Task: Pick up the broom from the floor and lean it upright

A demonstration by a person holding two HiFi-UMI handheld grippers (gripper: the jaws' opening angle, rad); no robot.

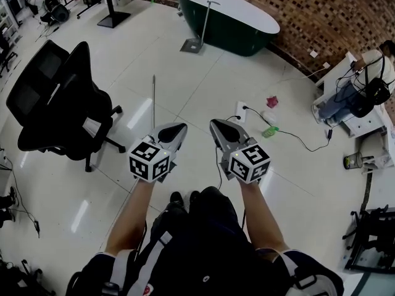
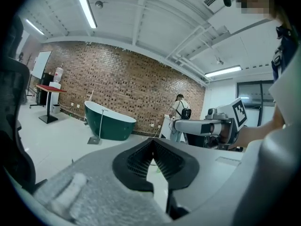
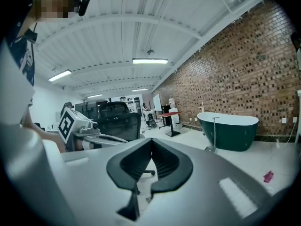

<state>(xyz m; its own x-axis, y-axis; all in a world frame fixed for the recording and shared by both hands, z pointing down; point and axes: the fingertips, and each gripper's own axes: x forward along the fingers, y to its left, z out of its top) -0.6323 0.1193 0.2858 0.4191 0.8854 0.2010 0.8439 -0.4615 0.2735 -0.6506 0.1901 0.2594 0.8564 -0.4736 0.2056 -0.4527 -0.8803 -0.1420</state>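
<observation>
In the head view the broom's thin grey handle (image 1: 153, 100) lies on the white floor. It points away from me, and its near end and head are hidden behind my left gripper (image 1: 179, 129). That gripper is held above the floor over the handle's near end, jaws shut and empty. My right gripper (image 1: 215, 125) hangs beside it to the right, also shut with nothing in it. In the left gripper view the jaws (image 2: 152, 143) meet at the tips, and the same holds in the right gripper view (image 3: 151, 143).
A black office chair (image 1: 62, 97) stands close on the left. A dark green bathtub (image 1: 225, 14) with a floor faucet (image 1: 200, 26) sits by the brick wall ahead. A power strip and cable (image 1: 241, 111) lie right of the grippers. A person (image 1: 361, 88) sits at far right.
</observation>
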